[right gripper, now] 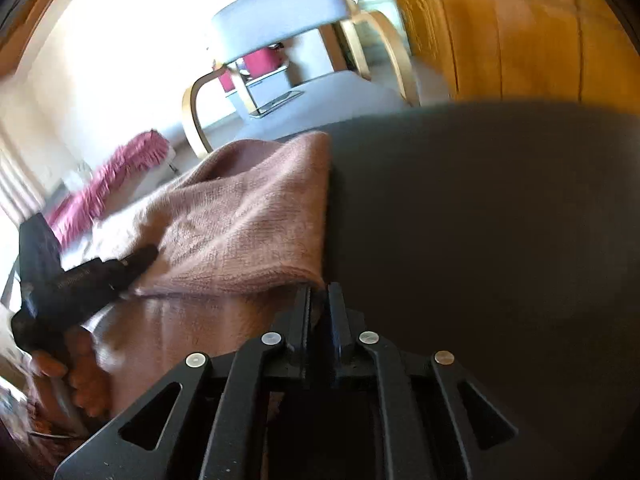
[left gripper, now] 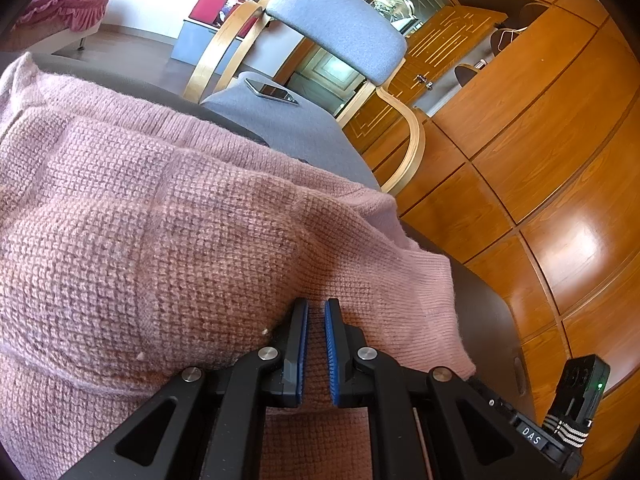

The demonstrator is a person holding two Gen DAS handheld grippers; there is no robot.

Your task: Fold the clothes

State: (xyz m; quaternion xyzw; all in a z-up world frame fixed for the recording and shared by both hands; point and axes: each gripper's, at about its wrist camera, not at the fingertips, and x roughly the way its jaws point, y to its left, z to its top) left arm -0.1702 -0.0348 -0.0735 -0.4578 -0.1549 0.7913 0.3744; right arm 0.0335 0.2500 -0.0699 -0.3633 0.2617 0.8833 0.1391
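Left wrist view, L to R: pink knit sweater (left gripper: 168, 216) fills the frame from 9 to 6 o'clock, bunched on a dark table (left gripper: 486, 308). Left gripper (left gripper: 316, 306) at 6 o'clock, blue pads (left gripper: 330, 344) nearly together w/ a fold of the knit pinched between them, so clamped on the sweater. Ribbed cuff/hem edge (left gripper: 436, 320) hangs just right of the jaws. Grey chair (left gripper: 336, 20) w/ bent-wood arms at 12, a phone (left gripper: 272, 91) lying on its seat. Wood cabinets (left gripper: 552, 128) from 1 to 4. Small black device w/ green LED (left gripper: 584, 388) at 4–5.

Right wrist view (motion-blurred), L to R: person's hand (right gripper: 76, 372) at 8 o'clock gripping the left gripper's handle (right gripper: 80, 280), its tip on the sweater edge. Sweater (right gripper: 248, 216) centre-left, near corner running down to 6. Right gripper (right gripper: 319, 292) at 6, jaws close together on that corner; cloth sits between the fingers, looks clamped, blur limits certainty. Bare dark table top (right gripper: 480, 220) from 1 to 5. Chair (right gripper: 280, 12) at 12, cabinets (right gripper: 500, 28) at 1–2.
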